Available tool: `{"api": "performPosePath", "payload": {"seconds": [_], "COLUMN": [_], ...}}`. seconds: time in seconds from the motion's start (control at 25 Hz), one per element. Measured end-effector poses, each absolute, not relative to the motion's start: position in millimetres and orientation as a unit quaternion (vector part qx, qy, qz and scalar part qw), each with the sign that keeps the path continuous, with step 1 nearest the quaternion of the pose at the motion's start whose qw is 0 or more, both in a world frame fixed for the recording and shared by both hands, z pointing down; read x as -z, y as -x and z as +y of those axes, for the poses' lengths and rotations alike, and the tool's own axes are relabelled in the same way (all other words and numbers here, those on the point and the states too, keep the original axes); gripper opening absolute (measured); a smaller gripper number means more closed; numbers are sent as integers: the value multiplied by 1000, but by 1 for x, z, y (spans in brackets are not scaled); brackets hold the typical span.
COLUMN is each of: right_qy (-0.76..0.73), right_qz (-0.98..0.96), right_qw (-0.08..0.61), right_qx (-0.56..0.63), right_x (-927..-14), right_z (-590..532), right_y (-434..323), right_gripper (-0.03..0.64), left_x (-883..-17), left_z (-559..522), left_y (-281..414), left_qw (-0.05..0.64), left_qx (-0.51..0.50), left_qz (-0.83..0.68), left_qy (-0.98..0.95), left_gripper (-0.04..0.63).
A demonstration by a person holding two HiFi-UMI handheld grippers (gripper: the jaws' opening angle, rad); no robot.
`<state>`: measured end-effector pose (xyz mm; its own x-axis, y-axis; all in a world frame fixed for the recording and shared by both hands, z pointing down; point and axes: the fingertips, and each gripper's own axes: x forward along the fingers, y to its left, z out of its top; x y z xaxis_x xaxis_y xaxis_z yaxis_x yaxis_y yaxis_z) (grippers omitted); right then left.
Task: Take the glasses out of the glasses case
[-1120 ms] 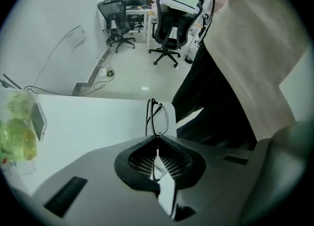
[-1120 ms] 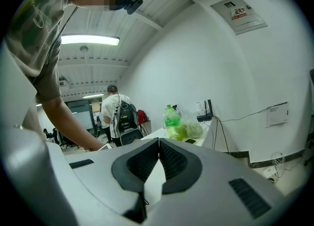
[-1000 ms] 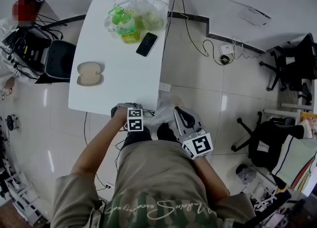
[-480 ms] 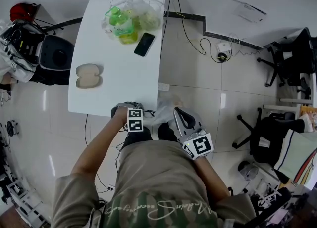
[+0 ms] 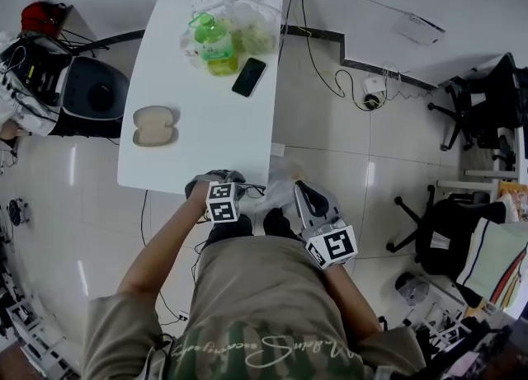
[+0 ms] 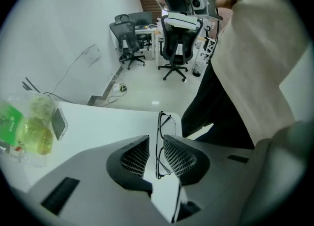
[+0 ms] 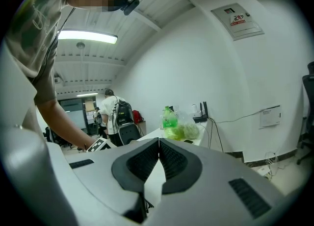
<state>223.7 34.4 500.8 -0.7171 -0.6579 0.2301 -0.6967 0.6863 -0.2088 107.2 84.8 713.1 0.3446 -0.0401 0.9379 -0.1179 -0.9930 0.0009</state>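
The beige glasses case [image 5: 154,126] lies open on the white table [image 5: 214,139], at its left side, well away from both grippers. My left gripper [image 5: 233,185] is just off the table's near edge. In the left gripper view my left gripper [image 6: 157,141] is shut on thin black-framed glasses [image 6: 165,122], which stand on edge between the jaws, one lens poking out past the fingertips. My right gripper [image 5: 299,189] hangs beside it over the floor; the right gripper view shows that gripper [image 7: 158,144] shut with nothing in it.
A green bottle [image 5: 213,40], a clear bag [image 5: 252,32] and a black phone [image 5: 248,76] sit toward the table's far end. Cables run across the tiled floor [image 5: 330,131]. Office chairs [image 6: 177,48] stand beyond. A dark bag [image 5: 91,98] rests left of the table.
Hardly anything differs. The head view has shifted a little, and both grippers stay near the table's near edge with the same grip.
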Motion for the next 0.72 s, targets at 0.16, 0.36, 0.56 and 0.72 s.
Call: {"api": "performPosePath", "payload": {"seconds": [0.16, 0.36, 0.56, 0.72], "right_qy": [-376, -376, -368, -375], "right_qz": [-913, -913, -917, -913], "right_qw": [71, 76, 79, 96], "right_qx": [-139, -136, -136, -125], "right_x": [-499, -497, -498, -508], "right_z": [36, 42, 50, 52], "right_y": [-211, -185, -149, -113], "right_gripper": [12, 12, 12, 12], "left_x": [-690, -649, -612, -605], "left_z": [75, 84, 98, 114], "left_y": [-101, -91, -65, -31], "left_qw": [38, 23, 50, 111], "left_qx": [-520, -456, -377, -325], "left_qz": [-110, -162, -240, -265], "left_qy": [-846, -875, -893, -901], "left_gripper": [81, 80, 80, 27]}}
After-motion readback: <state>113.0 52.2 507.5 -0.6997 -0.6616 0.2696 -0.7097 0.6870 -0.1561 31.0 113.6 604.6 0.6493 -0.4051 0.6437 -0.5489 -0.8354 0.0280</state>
